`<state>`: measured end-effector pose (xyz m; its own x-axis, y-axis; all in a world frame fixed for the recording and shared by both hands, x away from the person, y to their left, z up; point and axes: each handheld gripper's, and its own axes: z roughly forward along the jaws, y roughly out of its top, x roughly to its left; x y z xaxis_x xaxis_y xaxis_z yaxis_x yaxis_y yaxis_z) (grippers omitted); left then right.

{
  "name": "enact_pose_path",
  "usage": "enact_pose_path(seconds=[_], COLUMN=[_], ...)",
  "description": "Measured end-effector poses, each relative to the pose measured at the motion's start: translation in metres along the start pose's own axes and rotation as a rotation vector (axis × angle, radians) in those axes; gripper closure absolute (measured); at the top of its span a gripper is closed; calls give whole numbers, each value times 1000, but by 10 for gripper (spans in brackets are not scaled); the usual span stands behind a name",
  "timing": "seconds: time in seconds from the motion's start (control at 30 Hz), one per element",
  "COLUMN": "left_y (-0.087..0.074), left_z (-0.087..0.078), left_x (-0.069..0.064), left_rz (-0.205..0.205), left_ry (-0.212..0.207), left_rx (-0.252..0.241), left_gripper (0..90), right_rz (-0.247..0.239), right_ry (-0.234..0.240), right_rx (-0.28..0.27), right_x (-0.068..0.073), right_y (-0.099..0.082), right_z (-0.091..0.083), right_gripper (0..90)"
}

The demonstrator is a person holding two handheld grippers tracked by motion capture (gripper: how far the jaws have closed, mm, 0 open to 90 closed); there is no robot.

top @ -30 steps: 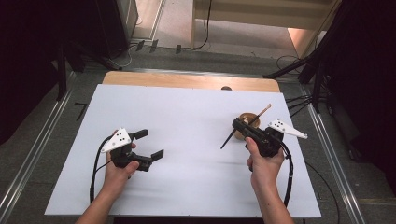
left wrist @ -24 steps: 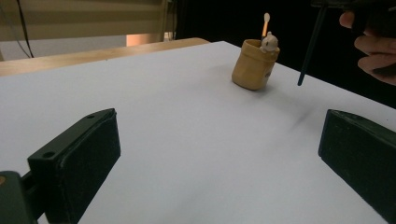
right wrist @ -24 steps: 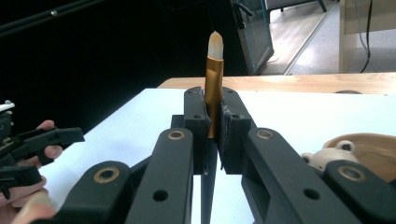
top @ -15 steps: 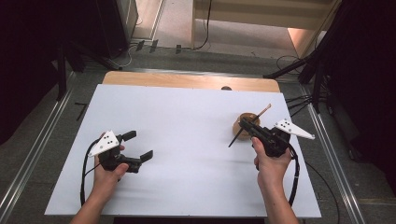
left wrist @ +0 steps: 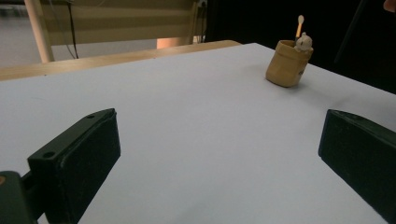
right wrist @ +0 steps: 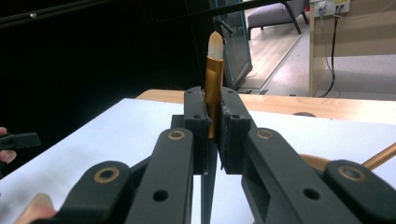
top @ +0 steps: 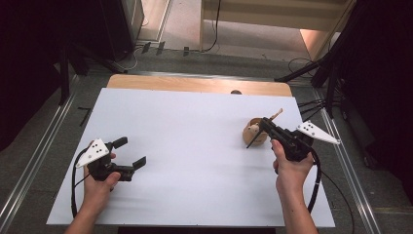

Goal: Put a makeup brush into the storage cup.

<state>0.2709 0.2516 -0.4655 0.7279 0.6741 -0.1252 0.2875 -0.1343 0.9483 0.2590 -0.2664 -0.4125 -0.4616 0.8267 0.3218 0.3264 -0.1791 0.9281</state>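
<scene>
Right gripper [right wrist: 212, 140] is clamped on a thin gold-handled brush [right wrist: 214, 79], just beside the little wooden pot [top: 254, 133] on its near side. Left gripper [top: 131, 153] sits well away from the pot, jaws wide apart with nothing in them. My worry: the grip's narrow, so if I tilt, the brush could swivel, slip, or knock the pot over.

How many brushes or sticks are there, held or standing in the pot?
2: one brush clamped in the right gripper, one stick standing in the wooden pot. More could be hidden inside the pot.
</scene>
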Motion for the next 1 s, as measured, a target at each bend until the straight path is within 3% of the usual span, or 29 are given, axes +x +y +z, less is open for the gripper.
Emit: enact_pose_path(seconds=[1.0], left_y=[-9], left_z=[-31], left_x=[15], left_rz=[-24], left_ry=[65], left_rx=[-3], left_gripper=[0], right_rz=[-88], right_ry=[-118], right_rx=[-68], right_x=[-22], right_y=[22], right_z=[-6], right_gripper=[849])
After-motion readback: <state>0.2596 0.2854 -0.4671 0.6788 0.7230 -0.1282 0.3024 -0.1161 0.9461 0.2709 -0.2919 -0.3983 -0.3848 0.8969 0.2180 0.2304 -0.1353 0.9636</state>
